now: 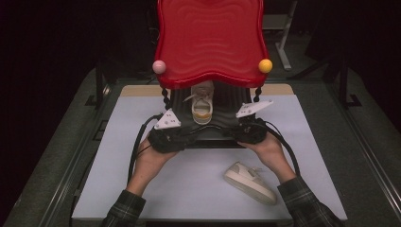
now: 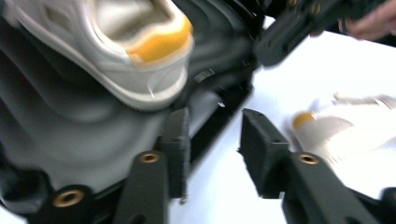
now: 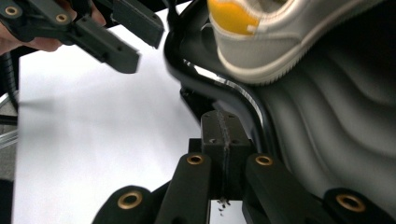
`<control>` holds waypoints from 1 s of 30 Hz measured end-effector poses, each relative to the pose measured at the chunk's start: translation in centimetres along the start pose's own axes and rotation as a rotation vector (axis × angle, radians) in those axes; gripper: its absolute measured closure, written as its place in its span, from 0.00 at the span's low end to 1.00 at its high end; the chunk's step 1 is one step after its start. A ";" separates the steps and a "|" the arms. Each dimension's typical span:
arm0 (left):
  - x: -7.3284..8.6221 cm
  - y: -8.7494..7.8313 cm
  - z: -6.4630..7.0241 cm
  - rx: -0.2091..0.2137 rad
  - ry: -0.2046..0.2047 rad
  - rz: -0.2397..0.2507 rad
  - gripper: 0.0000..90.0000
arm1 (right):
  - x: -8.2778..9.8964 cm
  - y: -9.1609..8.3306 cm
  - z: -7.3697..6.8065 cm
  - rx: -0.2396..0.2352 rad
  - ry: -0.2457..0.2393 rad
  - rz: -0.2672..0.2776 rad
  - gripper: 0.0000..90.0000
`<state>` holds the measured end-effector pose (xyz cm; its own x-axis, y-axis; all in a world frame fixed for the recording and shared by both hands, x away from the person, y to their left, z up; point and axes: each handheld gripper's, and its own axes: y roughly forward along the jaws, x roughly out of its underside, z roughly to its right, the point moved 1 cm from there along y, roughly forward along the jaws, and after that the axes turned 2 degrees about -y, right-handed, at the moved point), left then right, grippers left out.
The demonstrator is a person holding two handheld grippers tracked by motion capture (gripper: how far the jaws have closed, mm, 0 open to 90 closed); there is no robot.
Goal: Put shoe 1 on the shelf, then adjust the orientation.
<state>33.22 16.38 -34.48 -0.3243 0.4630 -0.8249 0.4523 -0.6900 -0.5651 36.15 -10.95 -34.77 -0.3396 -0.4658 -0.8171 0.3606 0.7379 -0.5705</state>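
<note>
A white shoe (image 1: 202, 106) with a yellow heel patch stands on the black wavy lower shelf (image 1: 227, 101) of a small rack. My left gripper (image 1: 186, 133) is at the shelf's front rim. In the left gripper view it (image 2: 212, 140) stands open, nothing between the pads, with the shoe's heel (image 2: 140, 56) just above its left jaw. My right gripper (image 1: 232, 132) is at the same rim, right of the shoe. In the right gripper view its pads (image 3: 225, 135) meet, shut just below the black rim tube (image 3: 233, 93). A second white shoe (image 1: 249, 182) lies on its side on the table.
The rack's red wavy upper shelf (image 1: 210, 38) overhangs the black one, with a pink ball (image 1: 159, 66) and a yellow ball (image 1: 265, 65) at its front corners. A white mat (image 1: 189, 184) covers the table. Dark floor and stands surround it.
</note>
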 end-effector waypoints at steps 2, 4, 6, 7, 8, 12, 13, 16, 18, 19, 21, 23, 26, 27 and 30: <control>0.8 -0.4 0.3 0.008 -0.005 -0.004 0.57 | 0.7 -0.7 -0.1 -0.007 0.004 0.000 1.00; 1.5 -0.8 0.6 0.007 -0.020 -0.016 0.51 | 1.3 -1.4 -0.3 -0.008 0.008 0.006 1.00; 2.5 -1.3 0.8 0.010 -0.033 -0.026 0.46 | 2.0 -2.1 -0.4 -0.007 0.016 0.008 1.00; 3.1 -1.6 0.9 0.007 -0.039 -0.029 0.44 | 2.3 -2.4 -0.5 -0.008 0.021 0.005 1.00; 3.7 -1.8 1.0 0.004 -0.046 -0.035 0.41 | 2.8 -2.7 -0.6 -0.009 0.025 0.008 1.00; 6.9 -2.5 0.5 -0.004 -0.080 -0.074 0.30 | 4.6 -4.1 -1.1 -0.011 0.039 -0.014 1.00; 7.7 -2.6 0.4 -0.010 -0.087 -0.076 0.29 | 5.1 -4.5 -1.3 -0.012 0.046 -0.013 1.00; 9.9 -2.9 -0.4 -0.028 -0.107 -0.105 0.21 | 6.4 -5.3 -1.9 -0.014 0.058 -0.022 1.00; 11.0 -3.0 -0.7 -0.046 -0.117 -0.106 0.19 | 7.2 -5.8 -2.3 -0.009 0.060 -0.034 1.00; 11.4 -3.0 -0.8 -0.056 -0.117 -0.111 0.17 | 7.7 -6.0 -2.4 -0.009 0.067 -0.035 1.00; 12.1 -3.2 -1.2 -0.069 -0.110 -0.129 0.16 | 8.4 -6.4 -2.7 -0.008 0.076 -0.033 1.00; 12.9 -3.2 -1.5 -0.084 -0.106 -0.143 0.15 | 9.0 -6.7 -3.2 -0.012 0.089 -0.034 1.00; 13.8 -3.0 -2.2 -0.114 -0.108 -0.160 0.15 | 9.8 -6.9 -3.9 -0.020 0.092 -0.042 1.00; 14.1 -2.8 -2.4 -0.118 -0.114 -0.165 0.15 | 10.1 -7.0 -4.1 -0.024 0.094 -0.047 1.00; 14.6 -2.4 -2.7 -0.129 -0.112 -0.186 0.15 | 10.7 -7.0 -4.5 -0.025 0.092 -0.058 1.00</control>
<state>29.62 26.27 -45.20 -0.4990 0.5058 -0.7036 0.4760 -0.5185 -0.7103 26.04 -18.88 -39.11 -0.4382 -0.4620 -0.7710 0.3165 0.7236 -0.6134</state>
